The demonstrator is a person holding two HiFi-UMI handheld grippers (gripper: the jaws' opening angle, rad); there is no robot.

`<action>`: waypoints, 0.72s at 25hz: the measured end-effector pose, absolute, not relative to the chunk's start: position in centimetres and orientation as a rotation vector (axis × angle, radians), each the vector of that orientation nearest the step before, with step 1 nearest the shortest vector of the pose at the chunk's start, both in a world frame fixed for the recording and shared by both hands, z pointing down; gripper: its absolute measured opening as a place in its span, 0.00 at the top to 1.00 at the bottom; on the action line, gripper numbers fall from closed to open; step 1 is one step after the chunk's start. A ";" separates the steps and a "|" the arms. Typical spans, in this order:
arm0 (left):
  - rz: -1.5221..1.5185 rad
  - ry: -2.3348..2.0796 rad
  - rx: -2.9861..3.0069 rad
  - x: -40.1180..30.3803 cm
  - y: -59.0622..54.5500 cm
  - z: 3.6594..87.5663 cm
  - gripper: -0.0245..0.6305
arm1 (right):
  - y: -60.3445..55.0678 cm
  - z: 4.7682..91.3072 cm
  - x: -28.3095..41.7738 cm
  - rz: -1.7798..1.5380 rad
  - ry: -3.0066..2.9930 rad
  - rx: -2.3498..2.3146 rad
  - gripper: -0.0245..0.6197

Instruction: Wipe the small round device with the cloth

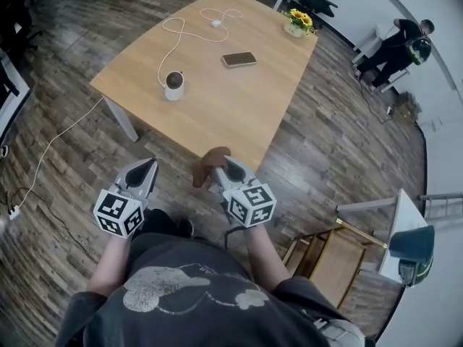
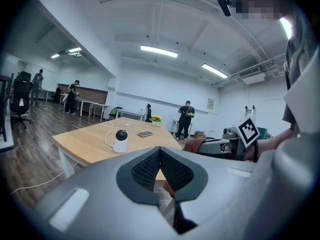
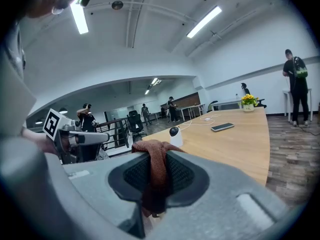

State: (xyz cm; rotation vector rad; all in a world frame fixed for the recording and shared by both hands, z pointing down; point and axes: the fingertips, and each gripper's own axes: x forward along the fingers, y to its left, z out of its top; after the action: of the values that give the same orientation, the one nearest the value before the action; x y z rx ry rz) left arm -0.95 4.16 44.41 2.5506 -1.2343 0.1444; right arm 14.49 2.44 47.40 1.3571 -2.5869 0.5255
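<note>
The small round device (image 1: 173,85) is white with a black dome top and stands on the wooden table (image 1: 239,114) near its left edge; it also shows in the left gripper view (image 2: 120,140) and the right gripper view (image 3: 174,136). A rust-brown cloth (image 1: 209,163) is pinched in my right gripper (image 1: 226,162), which is held in front of the table's near edge. The cloth (image 3: 154,166) drapes over and down between that gripper's (image 3: 154,156) jaws. My left gripper (image 1: 149,165) hangs beside it to the left, shut and empty (image 2: 160,150). Both grippers are well short of the device.
A white cable (image 1: 179,29) loops from the device across the table to a small plug. A phone (image 1: 239,59) lies mid-table and a pot of yellow flowers (image 1: 298,22) stands at the far corner. Another cord (image 1: 51,147) trails over the floor. A wooden stool (image 1: 329,255) is at my right.
</note>
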 end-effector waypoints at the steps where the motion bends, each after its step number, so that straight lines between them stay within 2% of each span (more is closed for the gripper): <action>1: 0.151 -1.237 2.546 -0.9 4.0 44.5 0.94 | 2.4 47.6 14.2 0.528 -2.590 1.341 0.88; 18: 0.139 -1.138 2.571 0.1 -6.9 45.1 0.94 | -6.3 46.4 12.6 0.519 -2.595 1.349 0.88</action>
State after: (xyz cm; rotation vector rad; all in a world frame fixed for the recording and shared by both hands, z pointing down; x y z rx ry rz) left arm 0.13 -6.92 45.14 2.5711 -1.1376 0.1386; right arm 12.61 -6.29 46.36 1.3488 -2.5954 0.5191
